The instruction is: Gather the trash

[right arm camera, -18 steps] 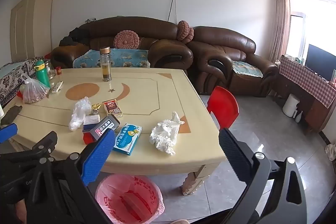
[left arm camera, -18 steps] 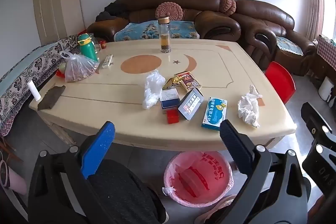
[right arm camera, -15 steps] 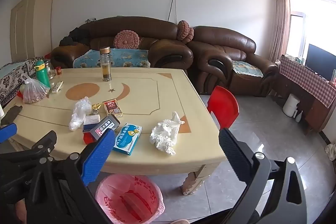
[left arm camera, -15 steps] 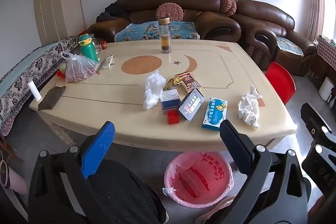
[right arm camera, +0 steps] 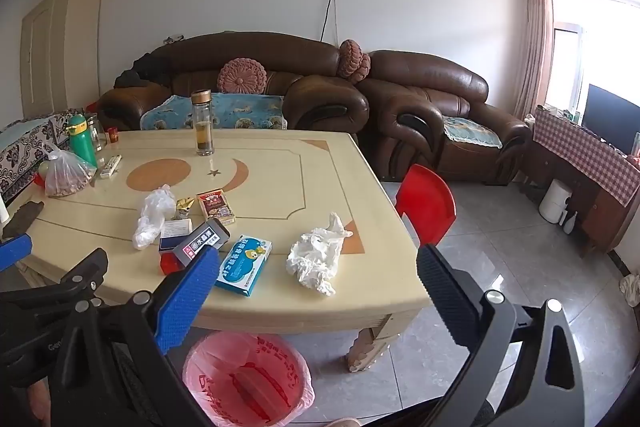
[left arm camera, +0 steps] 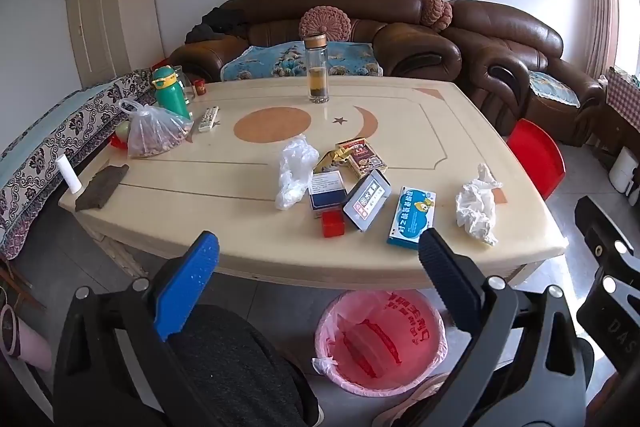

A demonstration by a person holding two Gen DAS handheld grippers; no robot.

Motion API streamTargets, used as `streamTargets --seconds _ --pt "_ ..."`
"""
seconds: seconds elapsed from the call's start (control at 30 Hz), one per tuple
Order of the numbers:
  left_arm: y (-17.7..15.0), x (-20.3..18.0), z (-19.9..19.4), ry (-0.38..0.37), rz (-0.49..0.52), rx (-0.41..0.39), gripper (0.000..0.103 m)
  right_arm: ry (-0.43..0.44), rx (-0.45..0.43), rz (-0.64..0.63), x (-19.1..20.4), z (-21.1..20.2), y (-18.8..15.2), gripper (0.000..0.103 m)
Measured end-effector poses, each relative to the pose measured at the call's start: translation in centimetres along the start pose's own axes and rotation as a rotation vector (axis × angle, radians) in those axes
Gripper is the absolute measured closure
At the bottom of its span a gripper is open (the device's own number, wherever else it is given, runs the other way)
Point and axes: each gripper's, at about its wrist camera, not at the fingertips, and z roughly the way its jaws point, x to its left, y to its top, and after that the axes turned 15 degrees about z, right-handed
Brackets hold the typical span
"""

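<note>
Trash lies on the cream table (left arm camera: 208, 195) (right arm camera: 280, 179): a crumpled white tissue (left arm camera: 478, 205) (right arm camera: 318, 259), a blue box (left arm camera: 412, 217) (right arm camera: 244, 265), a grey box (left arm camera: 366, 199) (right arm camera: 202, 241), a clear plastic bag (left arm camera: 294, 171) (right arm camera: 152, 215), a red card box (left arm camera: 364, 157) (right arm camera: 216, 209) and a small red block (left arm camera: 333, 225). A bin with a pink liner (left arm camera: 380, 339) (right arm camera: 244, 379) stands on the floor under the table's near edge. My left gripper (left arm camera: 316, 287) and right gripper (right arm camera: 318, 291) hang open and empty, short of the table.
A glass bottle (left arm camera: 316, 71), a green flask (left arm camera: 170, 93), a bag of food (left arm camera: 154, 133), a remote (left arm camera: 209, 119) and a dark case (left arm camera: 102, 181) are on the table too. A red chair (right arm camera: 428, 207) stands at its right side. Brown sofas (right arm camera: 420, 99) line the far wall.
</note>
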Motion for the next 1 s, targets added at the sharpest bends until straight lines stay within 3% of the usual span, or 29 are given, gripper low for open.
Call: streamTargets --seconds 1.0 --pt "-0.34 0.41 0.00 0.002 -0.006 -0.013 0.005 0.011 0.004 0.002 0.45 -0.14 -0.17 0.006"
